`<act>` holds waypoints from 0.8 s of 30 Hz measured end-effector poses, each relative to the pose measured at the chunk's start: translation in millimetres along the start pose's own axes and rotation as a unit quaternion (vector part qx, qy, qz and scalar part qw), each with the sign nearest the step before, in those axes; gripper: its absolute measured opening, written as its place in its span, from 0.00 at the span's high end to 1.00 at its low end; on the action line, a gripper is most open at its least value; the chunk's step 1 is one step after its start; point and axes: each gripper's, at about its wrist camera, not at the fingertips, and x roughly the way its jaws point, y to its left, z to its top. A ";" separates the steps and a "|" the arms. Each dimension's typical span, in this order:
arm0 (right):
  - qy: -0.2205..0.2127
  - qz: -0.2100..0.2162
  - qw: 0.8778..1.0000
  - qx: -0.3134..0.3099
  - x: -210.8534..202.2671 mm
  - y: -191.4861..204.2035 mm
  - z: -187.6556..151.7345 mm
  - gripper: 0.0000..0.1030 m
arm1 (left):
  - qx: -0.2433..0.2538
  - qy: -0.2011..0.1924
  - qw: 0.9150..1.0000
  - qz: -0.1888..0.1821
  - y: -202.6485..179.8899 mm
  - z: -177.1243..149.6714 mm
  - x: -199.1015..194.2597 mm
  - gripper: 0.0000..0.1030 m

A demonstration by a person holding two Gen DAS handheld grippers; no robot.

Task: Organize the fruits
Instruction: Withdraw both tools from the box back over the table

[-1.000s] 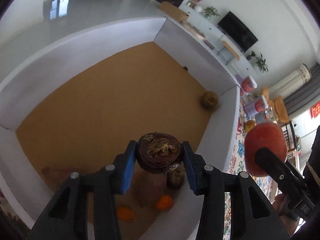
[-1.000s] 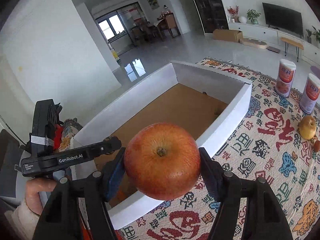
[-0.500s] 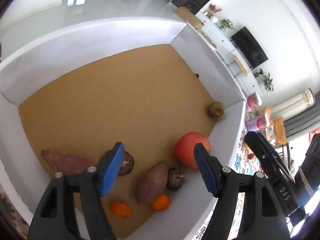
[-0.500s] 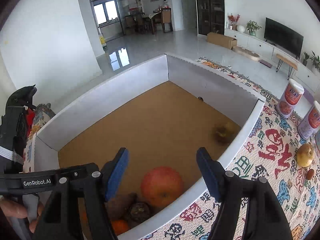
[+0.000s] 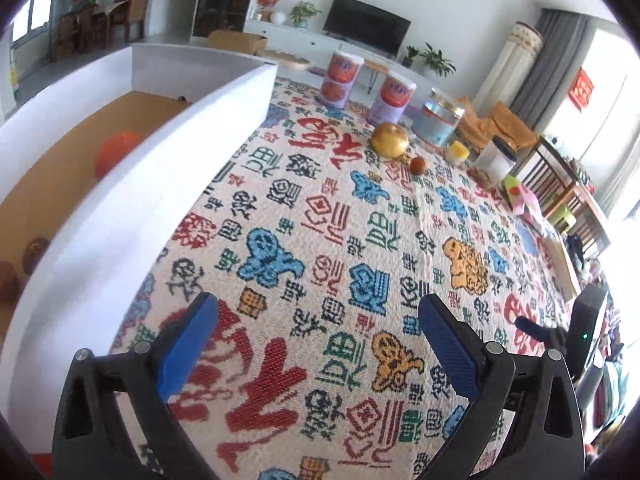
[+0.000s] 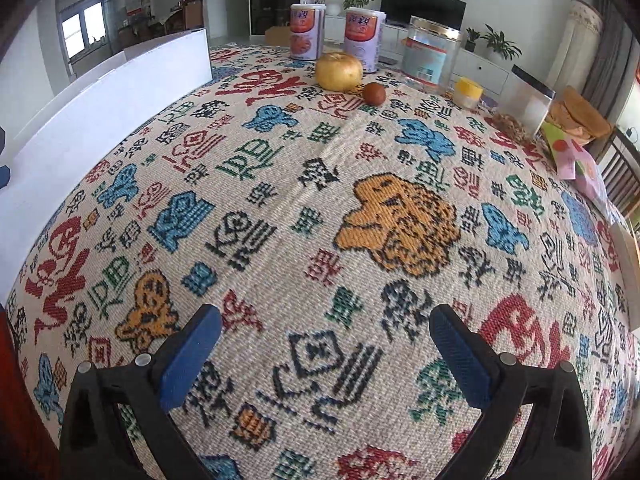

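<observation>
A yellow pear-like fruit (image 6: 338, 71) and a small brown round fruit (image 6: 374, 93) lie at the far side of the patterned tablecloth (image 6: 320, 200); both also show in the left wrist view, yellow fruit (image 5: 389, 141), brown fruit (image 5: 418, 165). The white box (image 5: 132, 184) with a brown floor stands at left and holds the red apple (image 5: 118, 152) and dark fruits (image 5: 36, 250). My left gripper (image 5: 318, 340) hovers over the cloth beside the box, jaws opening wide, nothing between them. My right gripper (image 6: 326, 350) also hangs over the cloth, jaws opening, empty.
Two labelled cans (image 6: 306, 30) (image 6: 364, 36), a clear jar (image 6: 430, 58), a small yellow-lidded cup (image 6: 469, 92) and a clear container (image 6: 528, 106) stand behind the fruits. Bags and packets (image 6: 576, 156) lie at the right edge. The white box's wall (image 6: 100, 112) runs along the left.
Both grippers let go of their fruits into the box, the dark fruit and the red apple. Both then swung right, out over the tablecloth, with jaws spread wider.
</observation>
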 end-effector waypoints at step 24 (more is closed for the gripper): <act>-0.009 -0.024 0.995 0.099 -8.3 -76.1 -55.3 0.00 | 0.161 0.038 0.985 0.044 -75.7 -35.7 89.2 0.00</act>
